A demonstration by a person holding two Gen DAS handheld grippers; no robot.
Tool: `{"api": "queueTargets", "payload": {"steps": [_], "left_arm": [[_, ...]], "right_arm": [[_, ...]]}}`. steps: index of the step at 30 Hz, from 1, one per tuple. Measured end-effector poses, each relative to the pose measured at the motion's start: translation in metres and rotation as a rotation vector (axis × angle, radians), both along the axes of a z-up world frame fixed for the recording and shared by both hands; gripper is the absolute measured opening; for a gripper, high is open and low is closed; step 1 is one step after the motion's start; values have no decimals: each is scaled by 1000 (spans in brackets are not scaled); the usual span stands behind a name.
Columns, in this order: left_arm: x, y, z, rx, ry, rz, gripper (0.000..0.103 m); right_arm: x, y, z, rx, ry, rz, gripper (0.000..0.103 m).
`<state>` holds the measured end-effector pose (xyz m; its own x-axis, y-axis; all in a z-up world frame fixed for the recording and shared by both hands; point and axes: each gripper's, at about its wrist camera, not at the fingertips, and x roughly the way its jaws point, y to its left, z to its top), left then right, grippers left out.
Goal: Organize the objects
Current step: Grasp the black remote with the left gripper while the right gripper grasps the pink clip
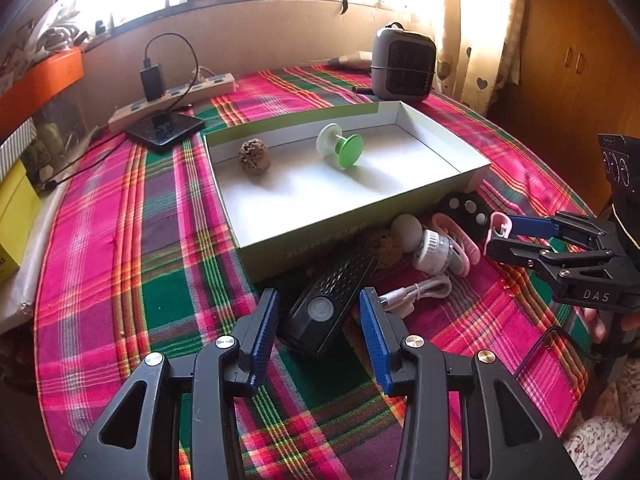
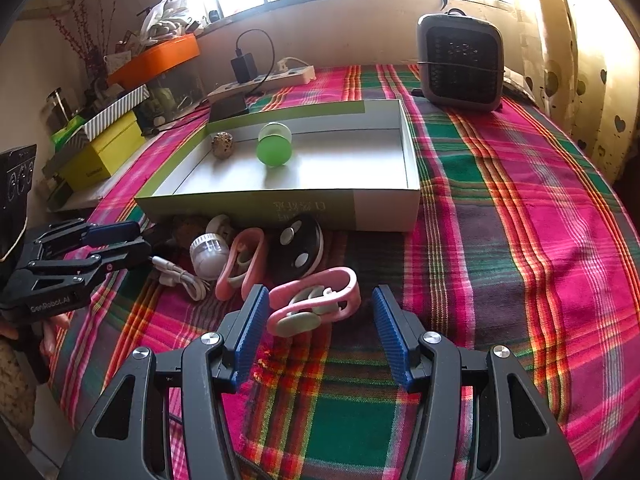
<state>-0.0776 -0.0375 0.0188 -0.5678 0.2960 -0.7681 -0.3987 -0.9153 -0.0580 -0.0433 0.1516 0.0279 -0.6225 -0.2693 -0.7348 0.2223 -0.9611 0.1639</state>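
Right hand-held gripper (image 2: 318,330), jaws wide, straddles untouched pink-and-green clip (image 2: 314,300).

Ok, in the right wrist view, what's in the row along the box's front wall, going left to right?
White cable → clear white round piece → pink clip → black disc with white dots.

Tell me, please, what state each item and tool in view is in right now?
Box: open, holding two items.
Green spool: inside box, on its side.
Black remote: on cloth, between left tool's pads.
Pink clip: on cloth, ungripped.
Left tool: open.
Right tool: open.
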Motion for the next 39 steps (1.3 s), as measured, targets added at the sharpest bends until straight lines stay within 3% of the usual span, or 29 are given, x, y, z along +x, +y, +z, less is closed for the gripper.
{"api": "queueTargets", "payload": {"steps": [4, 12, 19, 27, 32, 39], "left_arm": [[6, 6, -5, 40, -49, -19, 39], [20, 16, -1, 68, -55, -44, 39], [22, 10, -7, 88, -82, 6, 39], [24, 9, -5, 112, -77, 45, 39], [23, 12, -5, 136, -84, 50, 39], [17, 17, -6, 88, -74, 93, 39]], "right_arm": [[1, -2, 0, 28, 3, 3, 55], [5, 4, -1, 86, 0, -31, 55], [10, 21, 0, 122, 0, -100, 55], [15, 25, 12, 35, 55, -162, 55], [4, 10, 5, 53, 19, -105, 55], [-3, 1, -1, 132, 10, -88, 55]]}}
